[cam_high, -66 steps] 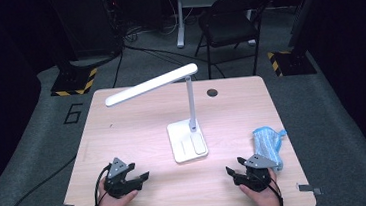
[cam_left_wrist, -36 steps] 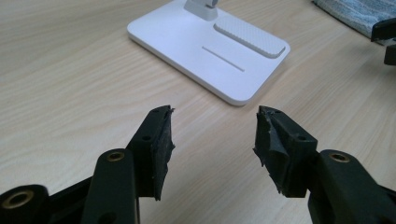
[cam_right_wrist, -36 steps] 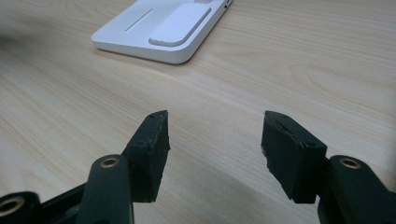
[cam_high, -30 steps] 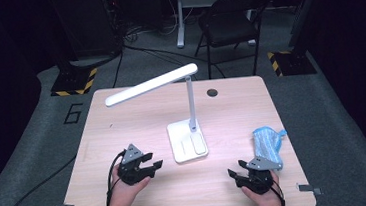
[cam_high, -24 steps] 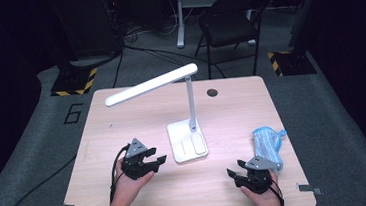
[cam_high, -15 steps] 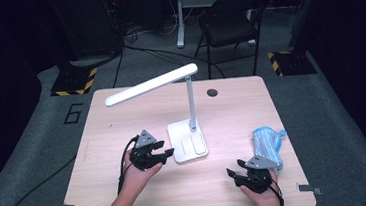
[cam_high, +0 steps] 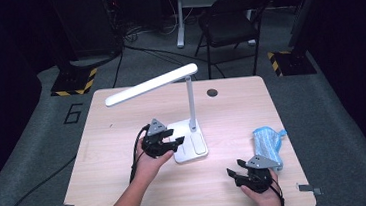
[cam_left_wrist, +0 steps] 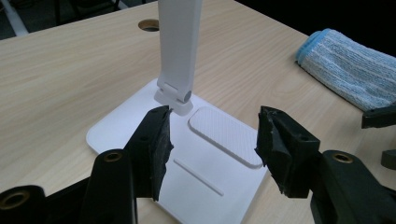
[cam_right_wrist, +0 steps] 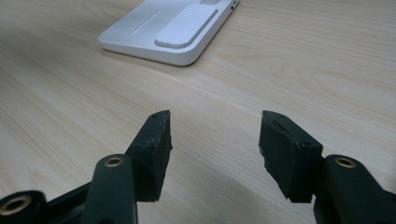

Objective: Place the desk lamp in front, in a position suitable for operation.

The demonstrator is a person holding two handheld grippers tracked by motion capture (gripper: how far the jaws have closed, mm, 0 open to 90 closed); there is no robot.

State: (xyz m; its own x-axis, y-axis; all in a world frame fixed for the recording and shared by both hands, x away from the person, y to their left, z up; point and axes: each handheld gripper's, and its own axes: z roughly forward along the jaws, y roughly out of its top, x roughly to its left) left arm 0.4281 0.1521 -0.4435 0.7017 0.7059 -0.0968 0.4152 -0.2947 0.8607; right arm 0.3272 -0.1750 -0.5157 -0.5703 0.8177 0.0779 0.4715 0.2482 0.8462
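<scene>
Left gripper [cam_high: 170, 140] fingers are apart with nothing between them, and they've just been opening a bit more; right gripper [cam_high: 240, 171] fingers are also apart and empty.

High view: left gripper sits over the near left edge of the white desk lamp [cam_high: 190, 143] base, mid-desk. Right gripper rests low at the near right of the desk [cam_high: 128, 188], well apart from the lamp. Blue cloth [cam_high: 268, 143] lies just beyond the right gripper.

Left gripper view: fingers [cam_left_wrist: 156, 144] straddle the lamp base [cam_left_wrist: 205, 172] from above, no contact visible; the lamp stem [cam_left_wrist: 180, 46] rises just ahead, cloth [cam_left_wrist: 348, 72] off to the upper right.

Right gripper view: fingers [cam_right_wrist: 156, 144] hover over bare desk [cam_right_wrist: 303, 56], with the lamp base [cam_right_wrist: 173, 35] well ahead.
</scene>
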